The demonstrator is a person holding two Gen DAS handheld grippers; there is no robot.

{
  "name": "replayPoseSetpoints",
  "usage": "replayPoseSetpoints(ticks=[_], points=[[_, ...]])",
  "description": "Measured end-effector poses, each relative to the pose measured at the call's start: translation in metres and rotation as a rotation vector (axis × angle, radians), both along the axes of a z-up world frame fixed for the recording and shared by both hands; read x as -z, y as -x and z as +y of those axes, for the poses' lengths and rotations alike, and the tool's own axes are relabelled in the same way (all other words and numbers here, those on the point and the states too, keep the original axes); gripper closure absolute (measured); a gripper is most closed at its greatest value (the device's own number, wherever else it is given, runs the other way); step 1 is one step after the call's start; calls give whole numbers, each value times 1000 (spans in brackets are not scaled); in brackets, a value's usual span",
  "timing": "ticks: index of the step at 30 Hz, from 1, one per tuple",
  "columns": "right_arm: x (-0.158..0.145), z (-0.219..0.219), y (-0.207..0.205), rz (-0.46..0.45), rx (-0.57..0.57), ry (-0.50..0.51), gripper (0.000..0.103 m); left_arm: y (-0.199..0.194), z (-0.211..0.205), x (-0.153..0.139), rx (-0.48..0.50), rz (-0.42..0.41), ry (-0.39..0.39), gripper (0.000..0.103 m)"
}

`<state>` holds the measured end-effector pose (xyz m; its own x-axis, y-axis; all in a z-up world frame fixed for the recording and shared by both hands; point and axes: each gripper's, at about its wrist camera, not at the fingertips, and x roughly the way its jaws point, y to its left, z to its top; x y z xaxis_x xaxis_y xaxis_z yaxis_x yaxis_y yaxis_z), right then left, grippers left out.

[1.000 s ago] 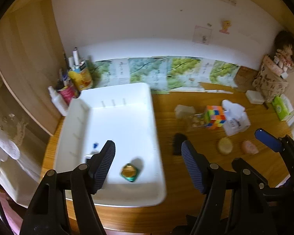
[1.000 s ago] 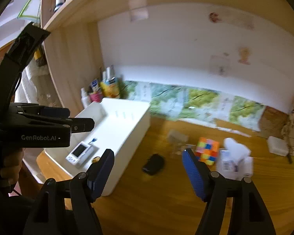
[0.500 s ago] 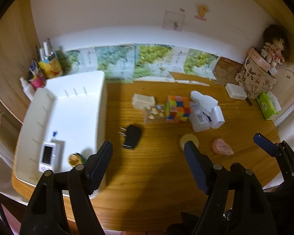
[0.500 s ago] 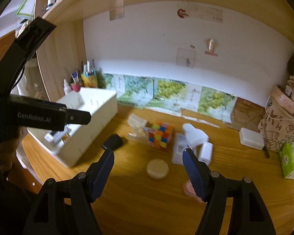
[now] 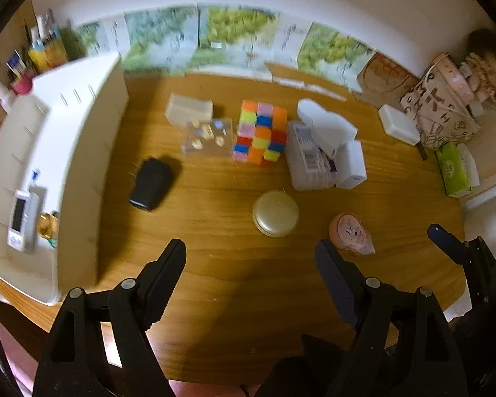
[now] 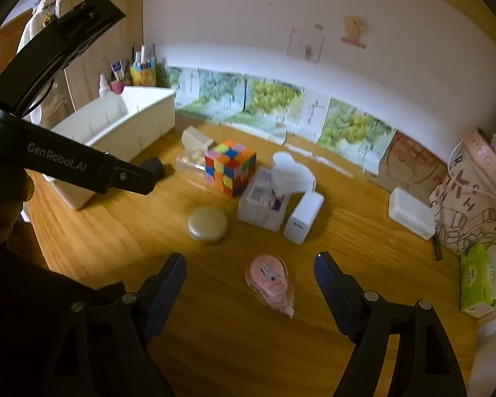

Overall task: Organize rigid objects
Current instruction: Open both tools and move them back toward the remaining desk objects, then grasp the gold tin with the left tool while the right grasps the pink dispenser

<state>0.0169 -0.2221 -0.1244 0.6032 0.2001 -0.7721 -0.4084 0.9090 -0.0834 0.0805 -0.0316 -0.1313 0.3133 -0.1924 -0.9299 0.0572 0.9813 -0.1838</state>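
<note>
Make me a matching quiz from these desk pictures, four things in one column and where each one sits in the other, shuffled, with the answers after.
Things:
1. white handheld device
2. colour cube
3. gold round tin
4. green tissue pack

Places:
A. far right edge of the desk
B. inside the white bin
C. bare wood, ahead of the left gripper
D. between the clear box of small pieces and the clear labelled box

Pairs: 1-B, 2-D, 3-C, 4-A
</note>
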Motion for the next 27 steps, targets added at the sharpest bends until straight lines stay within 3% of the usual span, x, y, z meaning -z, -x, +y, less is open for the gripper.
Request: replayPoseSetpoints(ticks=[5, 10, 19, 27], points=[[16, -9, -13, 80, -41, 7, 23, -17, -11, 28, -47, 143, 52, 20], [32, -16, -27, 168, -69, -1, 23, -31, -20, 48, -80, 232, 80, 20], [67, -19, -58, 320, -90, 2, 23, -59, -41, 76, -77, 331, 26, 20], [83, -16, -69, 381, -98, 24, 28, -70, -50, 92, -76, 387, -8, 21]])
